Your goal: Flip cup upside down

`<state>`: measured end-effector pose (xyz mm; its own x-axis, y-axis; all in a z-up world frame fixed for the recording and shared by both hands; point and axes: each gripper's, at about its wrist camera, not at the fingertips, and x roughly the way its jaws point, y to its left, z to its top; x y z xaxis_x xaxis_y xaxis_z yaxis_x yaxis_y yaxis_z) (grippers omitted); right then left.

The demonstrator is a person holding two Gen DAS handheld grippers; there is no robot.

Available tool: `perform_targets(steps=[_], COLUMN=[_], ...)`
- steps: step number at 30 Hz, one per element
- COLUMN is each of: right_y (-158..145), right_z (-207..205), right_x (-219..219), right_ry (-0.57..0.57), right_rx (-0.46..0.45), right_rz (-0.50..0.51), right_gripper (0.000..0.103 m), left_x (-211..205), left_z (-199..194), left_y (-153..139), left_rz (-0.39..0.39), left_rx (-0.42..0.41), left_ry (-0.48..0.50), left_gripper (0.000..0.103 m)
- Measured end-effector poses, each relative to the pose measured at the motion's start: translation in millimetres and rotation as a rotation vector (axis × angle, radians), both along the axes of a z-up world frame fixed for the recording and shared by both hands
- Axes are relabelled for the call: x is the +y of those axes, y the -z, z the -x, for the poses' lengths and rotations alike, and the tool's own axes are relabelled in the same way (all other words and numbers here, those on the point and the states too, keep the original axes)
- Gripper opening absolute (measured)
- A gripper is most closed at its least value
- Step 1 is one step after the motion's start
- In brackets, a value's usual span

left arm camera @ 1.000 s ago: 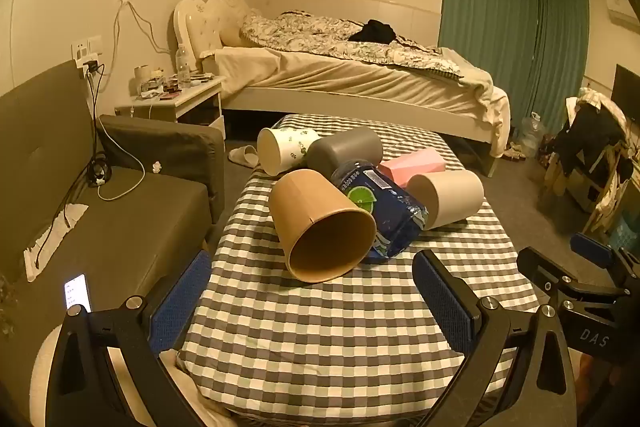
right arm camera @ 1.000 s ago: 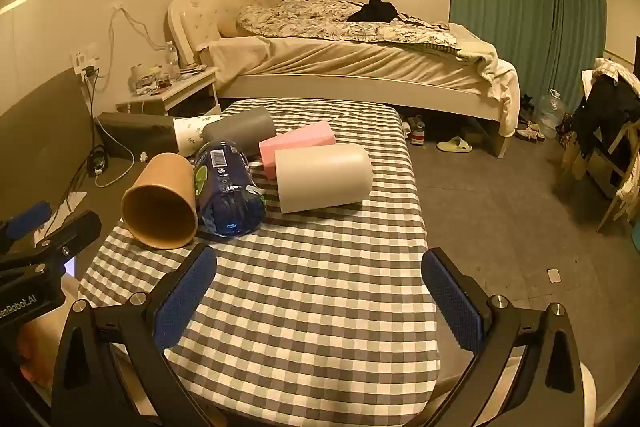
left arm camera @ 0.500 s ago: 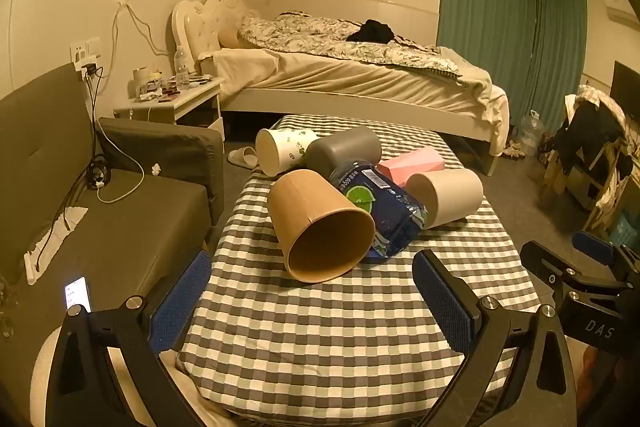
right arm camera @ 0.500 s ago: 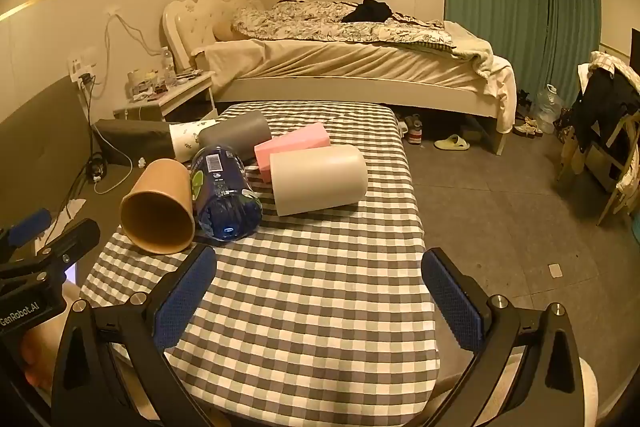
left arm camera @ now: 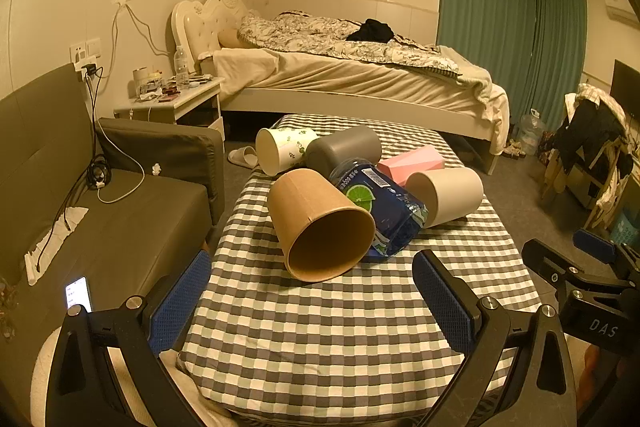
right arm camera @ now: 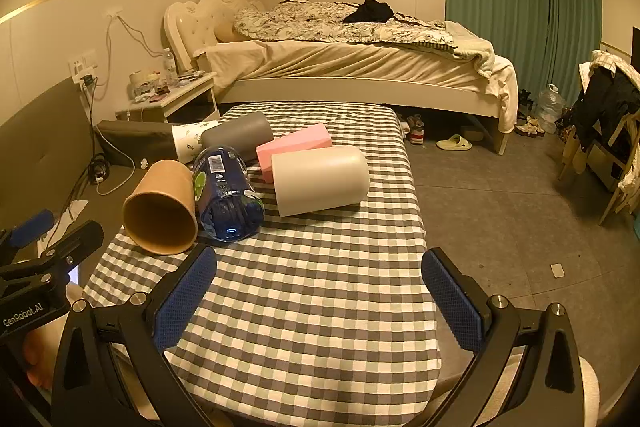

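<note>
Several cups lie on their sides on a checked table (left arm camera: 320, 327) (right arm camera: 320, 287). A brown paper cup (left arm camera: 320, 227) (right arm camera: 162, 211) lies nearest, its mouth toward me. A beige cup (left arm camera: 446, 195) (right arm camera: 320, 179), a grey cup (left arm camera: 344, 149) (right arm camera: 238, 135) and a white leaf-print cup (left arm camera: 282, 149) (right arm camera: 190, 139) lie behind. My left gripper (left arm camera: 312, 299) is open and empty, in front of the brown cup. My right gripper (right arm camera: 320, 291) is open and empty, above the table's near part.
A blue water bottle (left arm camera: 380, 211) (right arm camera: 226, 199) lies between the brown and beige cups. A pink block (left arm camera: 410, 163) (right arm camera: 294, 147) lies behind it. A dark sofa (left arm camera: 100, 207) stands left of the table, a bed (left arm camera: 352, 79) behind it. Floor lies to the right (right arm camera: 520, 207).
Both grippers have drifted slightly; the view shifts a little. The cups and other things on the table have not moved.
</note>
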<state>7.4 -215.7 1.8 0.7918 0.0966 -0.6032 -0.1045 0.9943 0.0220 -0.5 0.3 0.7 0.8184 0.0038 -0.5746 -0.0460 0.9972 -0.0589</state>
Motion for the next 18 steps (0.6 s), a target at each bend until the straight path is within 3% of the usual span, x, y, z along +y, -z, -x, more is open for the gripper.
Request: perform_targets(steps=[18], right_y=[1.2], right_z=[0.4], right_x=[2.3], right_ry=[-0.007], right_rx=[0.002], right_rz=[-0.003], right_gripper=[0.103], left_x=[-0.5], left_z=[0.0], left_y=[0.1], left_rz=[-0.003], left_rx=[-0.001], left_ry=[0.0], left_gripper=[0.103])
